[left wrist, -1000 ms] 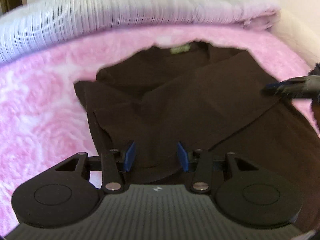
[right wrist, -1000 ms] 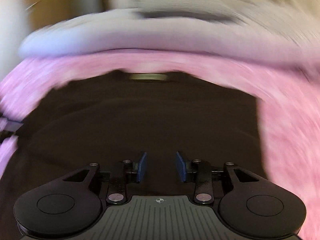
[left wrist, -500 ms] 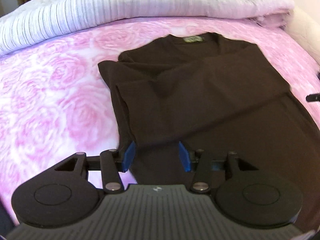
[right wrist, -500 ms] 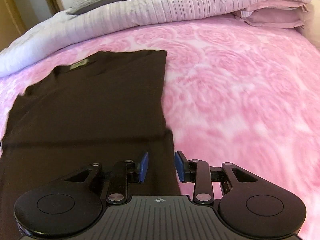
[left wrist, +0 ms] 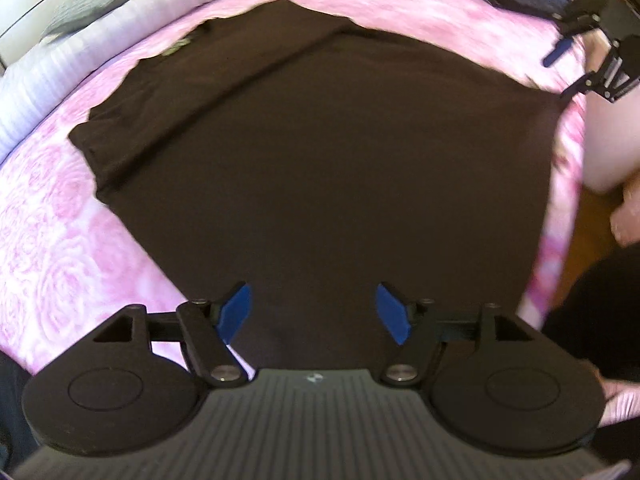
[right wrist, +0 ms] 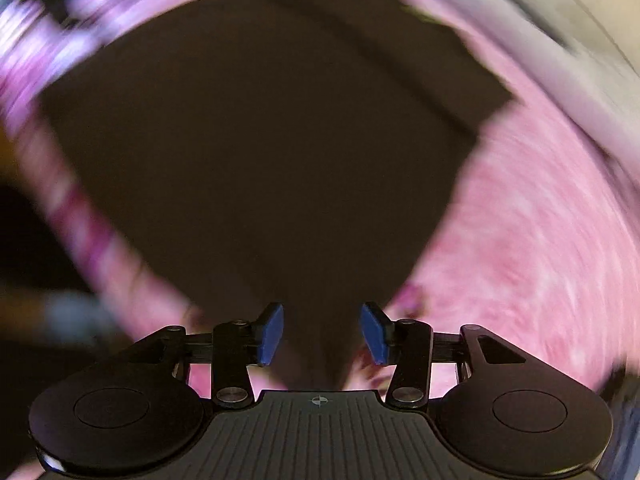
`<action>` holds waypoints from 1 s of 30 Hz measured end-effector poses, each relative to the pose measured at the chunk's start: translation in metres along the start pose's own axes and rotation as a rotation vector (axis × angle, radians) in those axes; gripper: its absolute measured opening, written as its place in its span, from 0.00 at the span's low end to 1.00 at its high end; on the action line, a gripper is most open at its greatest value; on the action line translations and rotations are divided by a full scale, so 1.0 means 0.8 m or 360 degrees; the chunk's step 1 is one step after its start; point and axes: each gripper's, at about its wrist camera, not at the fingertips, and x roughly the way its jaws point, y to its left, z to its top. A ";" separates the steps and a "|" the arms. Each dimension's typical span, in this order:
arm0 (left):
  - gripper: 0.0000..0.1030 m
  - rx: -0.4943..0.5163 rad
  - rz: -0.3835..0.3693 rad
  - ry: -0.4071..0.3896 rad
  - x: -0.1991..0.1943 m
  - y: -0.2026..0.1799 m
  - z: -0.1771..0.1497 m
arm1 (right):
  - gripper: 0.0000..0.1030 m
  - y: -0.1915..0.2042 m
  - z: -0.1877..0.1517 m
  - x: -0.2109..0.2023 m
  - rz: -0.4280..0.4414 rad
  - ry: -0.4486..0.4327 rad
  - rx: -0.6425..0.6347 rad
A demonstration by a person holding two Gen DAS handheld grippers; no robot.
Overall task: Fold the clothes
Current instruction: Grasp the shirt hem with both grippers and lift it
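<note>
Since the earlier frames both grippers have been swung toward the near hem of the garment and rolled, and the views are now blurred by that motion. Nearest in the left wrist view, the left gripper point(left wrist: 313, 312) is seen with its blue pads well apart and opening, nothing pressed between them, over the lower part of the dark brown soft-knit shirt point(left wrist: 320, 160). In the right wrist view the right gripper point(right wrist: 322, 334) is likewise opening and empty, poised over a bottom corner of the shirt point(right wrist: 260, 140). Farther out, the shirt is laid flat on the pink rose-patterned bedspread point(left wrist: 52, 248) with its sleeves already folded inward. The step in hand is judged to be the reach for the hem; both bottom corners would next need to be pinched and carried up toward the collar. Farthest away, a small greenish neck label point(left wrist: 178, 45) is seen, its writing too blurred to be read.
</note>
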 end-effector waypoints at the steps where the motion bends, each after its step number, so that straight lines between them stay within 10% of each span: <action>1: 0.65 0.0031 0.0019 0.0015 -0.002 -0.020 -0.006 | 0.46 0.014 -0.008 0.005 0.0029 -0.0006 -0.0107; 11: 0.62 0.0268 0.0284 0.0212 0.008 -0.146 -0.057 | 0.46 0.038 -0.089 0.048 0.0004 -0.0116 -0.0593; 23: 0.57 0.0689 0.0478 0.0311 0.052 -0.173 -0.084 | 0.46 0.056 -0.101 0.057 -0.0078 -0.0178 -0.0743; 28: 0.06 0.0637 0.0518 0.0306 0.047 -0.168 -0.082 | 0.46 0.067 -0.095 0.051 -0.0114 -0.0203 -0.0707; 30: 0.05 0.0548 0.0523 0.0301 0.042 -0.162 -0.078 | 0.46 0.075 -0.087 0.045 -0.0095 -0.0251 -0.0682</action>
